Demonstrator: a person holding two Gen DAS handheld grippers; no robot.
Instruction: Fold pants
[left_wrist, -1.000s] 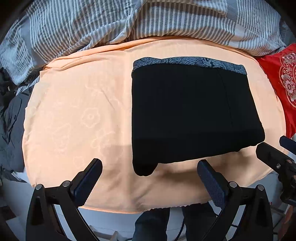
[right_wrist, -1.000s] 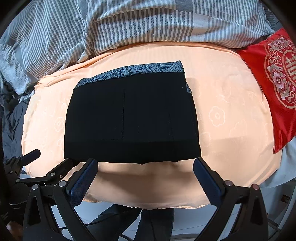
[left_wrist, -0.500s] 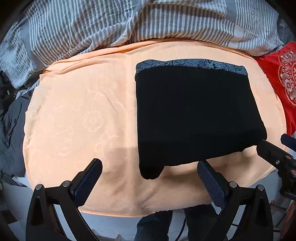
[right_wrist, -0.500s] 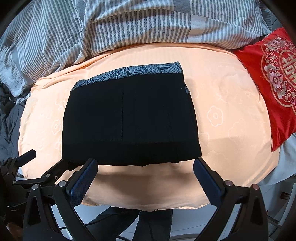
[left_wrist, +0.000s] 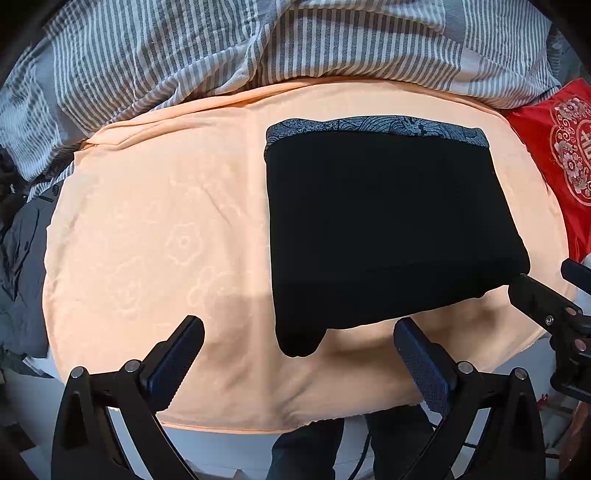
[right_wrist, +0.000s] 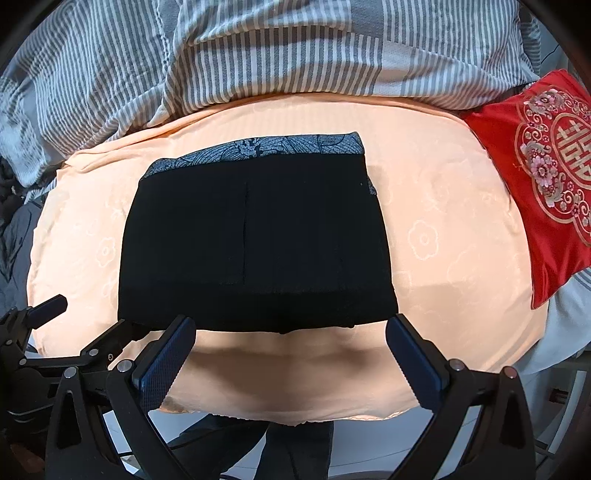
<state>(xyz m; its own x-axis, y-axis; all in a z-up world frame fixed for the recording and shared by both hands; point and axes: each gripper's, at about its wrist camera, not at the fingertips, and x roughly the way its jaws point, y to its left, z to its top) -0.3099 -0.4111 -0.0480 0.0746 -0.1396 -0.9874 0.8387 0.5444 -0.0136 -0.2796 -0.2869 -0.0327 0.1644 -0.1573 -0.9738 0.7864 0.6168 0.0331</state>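
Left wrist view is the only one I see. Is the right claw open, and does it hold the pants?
Observer: The right claw is open and empty; the pants lie folded just beyond it.
Operator: Is the right edge of the pants tidy?
Observer: Not fully. A bit of the patterned waistband pokes out there, near the far corner.
Operator: Is the top layer smooth?
Observer: It lies flat; one straight seam runs down it, left of the middle.
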